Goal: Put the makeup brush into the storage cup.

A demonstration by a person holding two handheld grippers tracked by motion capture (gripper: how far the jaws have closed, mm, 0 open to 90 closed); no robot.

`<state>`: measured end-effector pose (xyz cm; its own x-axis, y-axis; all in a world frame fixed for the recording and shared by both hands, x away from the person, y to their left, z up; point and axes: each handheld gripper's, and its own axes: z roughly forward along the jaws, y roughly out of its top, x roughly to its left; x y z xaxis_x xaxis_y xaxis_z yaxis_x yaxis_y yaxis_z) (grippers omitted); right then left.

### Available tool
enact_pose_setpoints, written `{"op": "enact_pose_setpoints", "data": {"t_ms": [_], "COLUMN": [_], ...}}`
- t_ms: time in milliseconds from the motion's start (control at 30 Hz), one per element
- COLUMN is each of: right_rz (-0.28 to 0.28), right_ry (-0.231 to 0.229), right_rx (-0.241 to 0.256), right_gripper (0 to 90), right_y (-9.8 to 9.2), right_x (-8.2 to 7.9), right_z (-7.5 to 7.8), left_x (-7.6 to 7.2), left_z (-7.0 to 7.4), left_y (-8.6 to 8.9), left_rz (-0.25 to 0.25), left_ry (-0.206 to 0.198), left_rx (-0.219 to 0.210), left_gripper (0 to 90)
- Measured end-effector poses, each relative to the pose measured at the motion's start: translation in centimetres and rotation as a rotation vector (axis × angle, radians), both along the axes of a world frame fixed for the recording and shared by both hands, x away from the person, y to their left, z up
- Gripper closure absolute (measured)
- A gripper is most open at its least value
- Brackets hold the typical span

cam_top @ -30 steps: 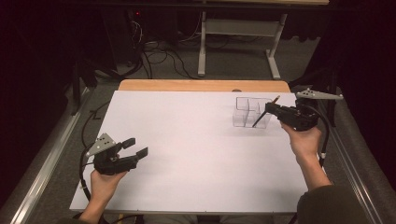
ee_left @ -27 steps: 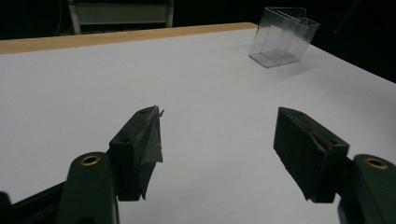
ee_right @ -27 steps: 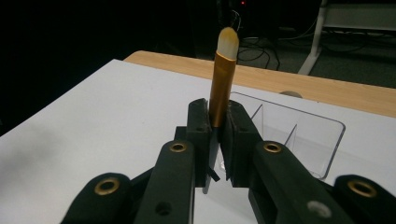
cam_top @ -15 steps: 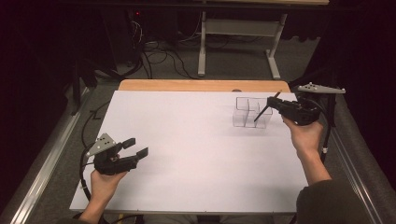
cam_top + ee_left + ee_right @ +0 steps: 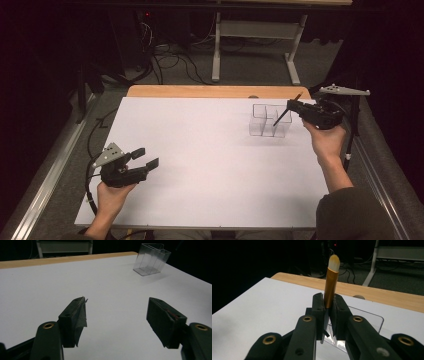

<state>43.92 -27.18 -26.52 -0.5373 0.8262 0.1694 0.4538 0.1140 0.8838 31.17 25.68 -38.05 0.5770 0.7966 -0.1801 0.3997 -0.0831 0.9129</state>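
- White table surface [image 5: 210,160], one in count, with a strip of bare wood [image 5: 200,91] along its 12 o'clock edge.
- Clear plastic organizer [image 5: 268,121], one in count, stands upright toward 1 o'clock on the surface; in the high view it shows about three open compartments, though the exact number is hard to tell. From your left gripper view it [image 5: 151,258] sits far off at 1 o'clock.
- Your right gripper [image 5: 300,107], one of two, is held above the table just at the 3 o'clock side of the organizer; its jaws are pressed together on a single brush [image 5: 331,282].
- That brush has a gold barrel and a pale rounded end pointing up past the jaws in your right gripper view; in the high view its dark slender end [image 5: 281,116] slants down over the organizer. Whether it touches the plastic cannot be told.
- Your left gripper [image 5: 145,157], the second of two, rests low near 8 o'clock, well apart from the organizer, jaws spread wide with nothing between them.
- Your two hands: left hand [image 5: 114,197], right hand [image 5: 326,141].
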Motion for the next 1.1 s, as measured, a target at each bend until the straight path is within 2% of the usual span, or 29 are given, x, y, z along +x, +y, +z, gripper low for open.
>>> {"op": "enact_pose_setpoints", "data": {"t_ms": [533,1100], "right_rz": [-0.067,-0.105], "right_ry": [0.008,0.016], "right_rx": [-0.006,-0.019], "right_gripper": [84.0,84.1], "right_y": [-0.5,-0.3], "right_x": [1.7,3.2], "right_z": [-0.1,-1.0], "left_x": [0.0,0.0], "left_z": [0.0,0.0], "left_y": [0.0,-0.1], "left_rz": [0.000,-0.004], "left_ry": [0.002,0.001], "left_rx": [0.001,0.006], "left_gripper": [32.2,32.2]}}
